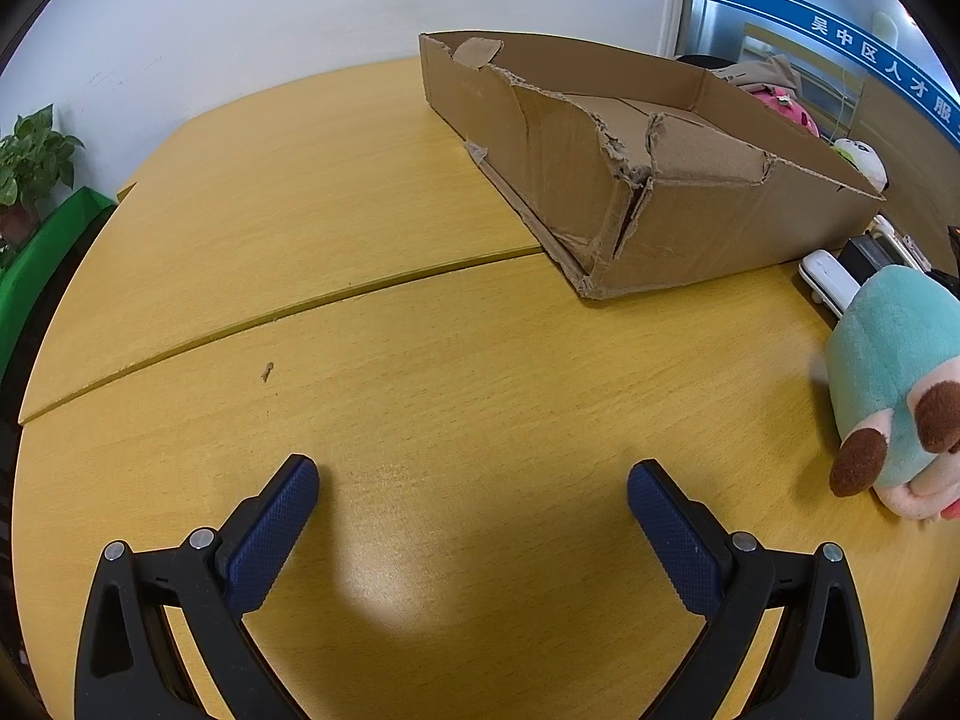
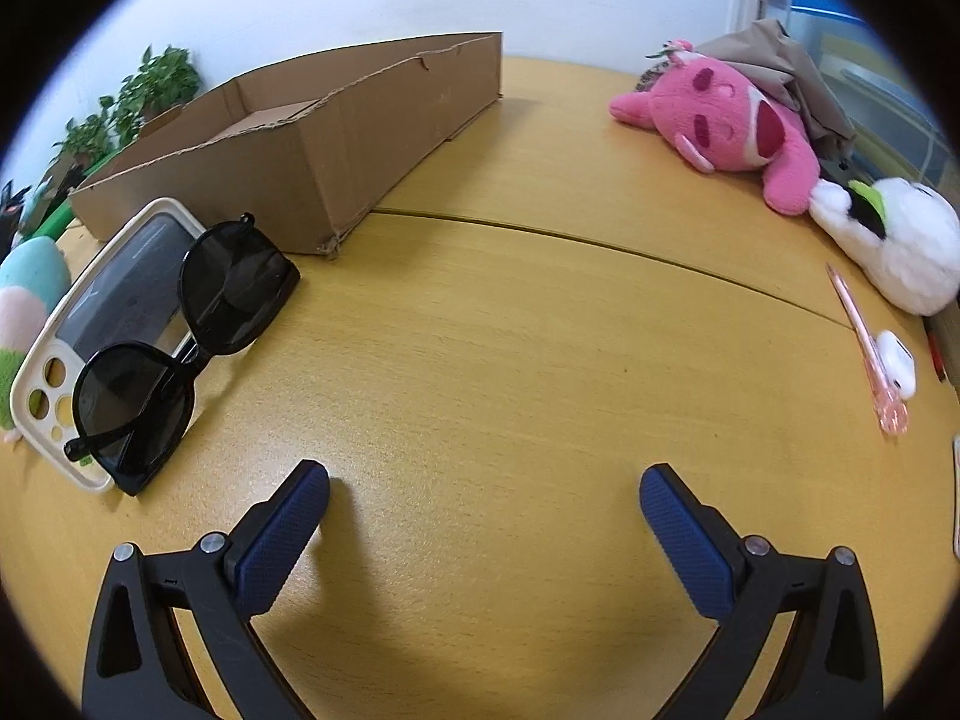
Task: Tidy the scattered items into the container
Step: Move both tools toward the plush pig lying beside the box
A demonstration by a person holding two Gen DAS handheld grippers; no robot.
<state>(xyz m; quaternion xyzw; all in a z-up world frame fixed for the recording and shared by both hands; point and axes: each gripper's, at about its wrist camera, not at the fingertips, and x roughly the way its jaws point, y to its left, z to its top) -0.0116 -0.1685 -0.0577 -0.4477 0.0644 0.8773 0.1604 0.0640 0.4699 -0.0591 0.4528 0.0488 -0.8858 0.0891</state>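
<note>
Both the left gripper and right gripper hover wide apart, empty, over the table; the cardboard box sits toward its far edge, black sunglasses near the box's corner

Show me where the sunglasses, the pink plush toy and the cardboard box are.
sunglasses (image 2: 231, 294), right wrist view, upper lens.
pink plush toy (image 2: 729, 120), right wrist view, face.
cardboard box (image 2: 360, 144), right wrist view, outer side wall.

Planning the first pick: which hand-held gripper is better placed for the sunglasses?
Right. The sunglasses lie just ahead-left of the open right hand-held gripper; the left hand-held gripper, also open, doesn't see them.
</note>
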